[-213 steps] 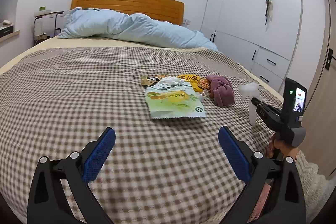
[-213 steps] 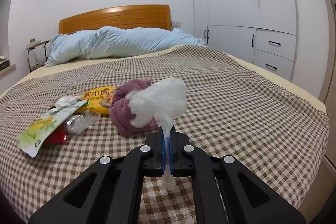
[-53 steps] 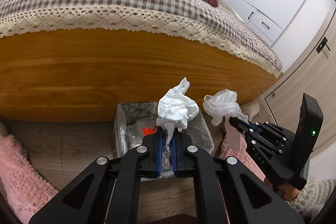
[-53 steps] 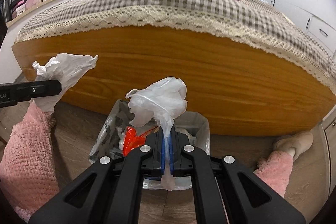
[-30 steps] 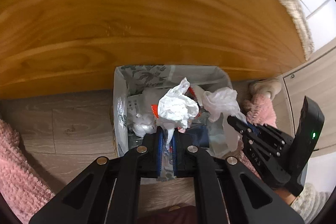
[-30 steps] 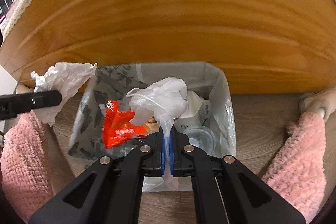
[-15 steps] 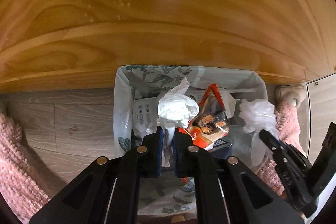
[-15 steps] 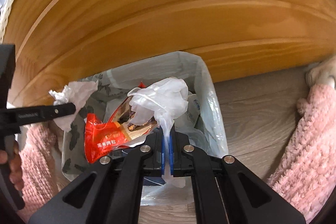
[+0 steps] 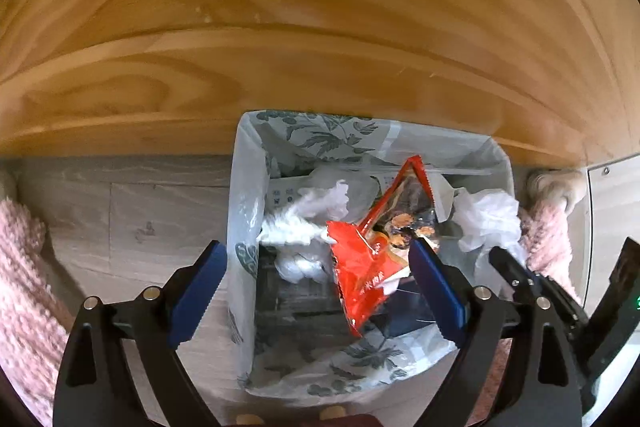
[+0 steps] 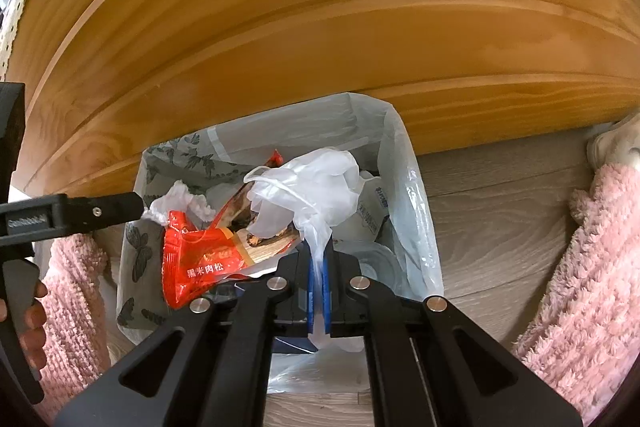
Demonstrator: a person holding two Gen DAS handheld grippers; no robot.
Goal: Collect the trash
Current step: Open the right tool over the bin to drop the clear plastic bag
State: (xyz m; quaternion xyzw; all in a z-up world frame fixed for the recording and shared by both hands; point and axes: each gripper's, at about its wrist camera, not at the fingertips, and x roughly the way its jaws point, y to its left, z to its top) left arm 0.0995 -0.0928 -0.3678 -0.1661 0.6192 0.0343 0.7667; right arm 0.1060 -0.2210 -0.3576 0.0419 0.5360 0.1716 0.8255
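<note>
A bin [image 9: 248, 187] lined with a leaf-printed bag stands on the floor against the bed's wooden footboard. My left gripper [image 9: 316, 251] hovers over it, jaws opening wide. The crumpled white tissue [image 9: 304, 219] is loose below them, blurred, over the trash inside. A red snack wrapper [image 9: 368, 267] lies on top of the bin's contents. My right gripper [image 10: 319, 259] is shut on a clear crumpled plastic bag [image 10: 312, 191] above the bin's [image 10: 396, 155] right half. In the right wrist view the tissue [image 10: 176, 203] sits just off a left finger [image 10: 100, 211].
The footboard [image 9: 320, 27] fills the upper part of both views. Pink fluffy fabric [image 10: 580, 287] lies on the wood-look floor [image 9: 140, 211] on both sides of the bin, with a beige slipper [image 9: 552, 187] at the right. A hand [image 10: 32, 315] holds the left gripper's handle.
The left jaws have sprung apart and let go of the white tissue, which now drops toward the bin. The right gripper keeps its hold on the plastic bag.
</note>
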